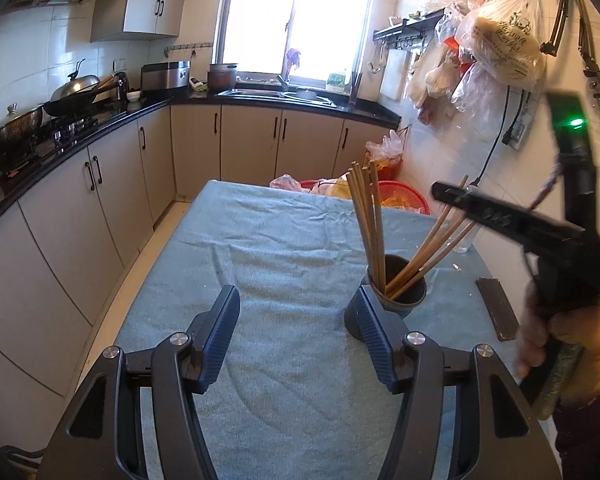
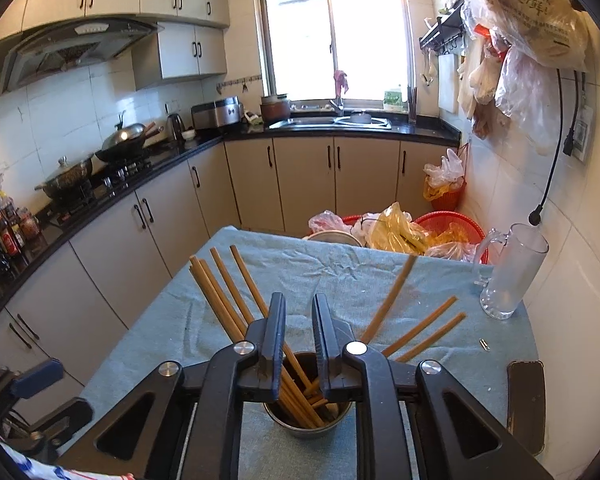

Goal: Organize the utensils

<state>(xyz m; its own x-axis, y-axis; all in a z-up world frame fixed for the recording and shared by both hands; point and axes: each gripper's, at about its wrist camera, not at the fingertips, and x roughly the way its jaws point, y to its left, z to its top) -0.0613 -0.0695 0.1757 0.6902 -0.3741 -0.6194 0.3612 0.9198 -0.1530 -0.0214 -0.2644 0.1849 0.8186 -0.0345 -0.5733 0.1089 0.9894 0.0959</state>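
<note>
A dark metal utensil cup (image 1: 406,294) stands on the blue-green cloth-covered table (image 1: 292,264), holding several wooden chopsticks (image 1: 366,216). My left gripper (image 1: 296,322) is open and empty, its right finger just beside the cup. In the right wrist view the cup (image 2: 312,424) sits right below my right gripper (image 2: 299,320), whose jaws stand a little apart with nothing between them. The chopsticks (image 2: 228,300) fan out left and right of the fingers. The right gripper also shows in the left wrist view, above the cup.
A clear glass mug (image 2: 508,272) stands at the table's right edge. A dark phone (image 2: 526,404) lies near the right front. Red baskets with plastic bags (image 2: 404,232) sit beyond the table's far end. Kitchen counter and cabinets (image 2: 140,216) run along the left.
</note>
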